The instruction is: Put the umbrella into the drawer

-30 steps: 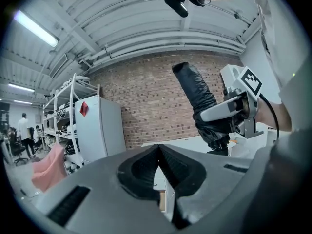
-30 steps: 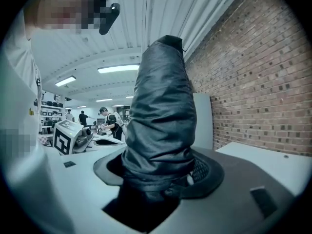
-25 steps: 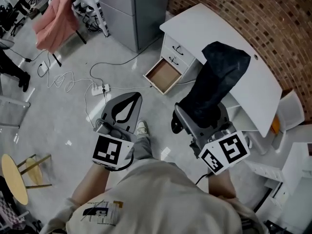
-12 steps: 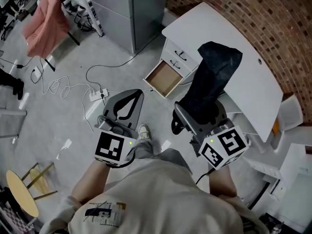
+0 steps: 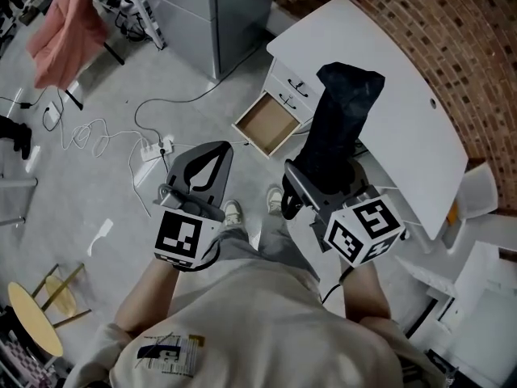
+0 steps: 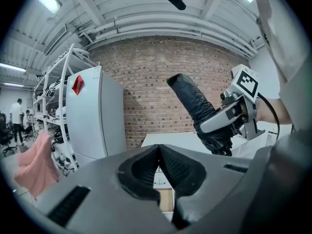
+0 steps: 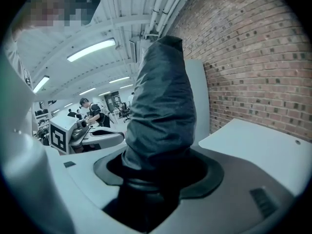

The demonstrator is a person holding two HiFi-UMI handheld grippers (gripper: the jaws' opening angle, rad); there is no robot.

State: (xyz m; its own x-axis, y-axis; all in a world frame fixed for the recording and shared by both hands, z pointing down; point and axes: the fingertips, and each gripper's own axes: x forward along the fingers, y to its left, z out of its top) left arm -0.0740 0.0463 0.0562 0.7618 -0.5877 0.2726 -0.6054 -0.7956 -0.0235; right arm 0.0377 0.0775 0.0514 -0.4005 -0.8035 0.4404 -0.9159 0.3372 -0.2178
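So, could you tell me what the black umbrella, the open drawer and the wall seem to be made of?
The folded black umbrella, held in the right gripper, looks like matte woven fabric, probably nylon: it creases softly. The open white drawer has a matte brown floor, likely wood or fibreboard. The red-brown wall is bare brick with visible mortar joints.

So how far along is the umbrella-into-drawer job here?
Done: the drawer under the white desk is open, and the right gripper is shut on the folded dark umbrella. In hand: the umbrella is held up in the air, short of the drawer. Left: lower it into the drawer and release. The left gripper is shut and empty.
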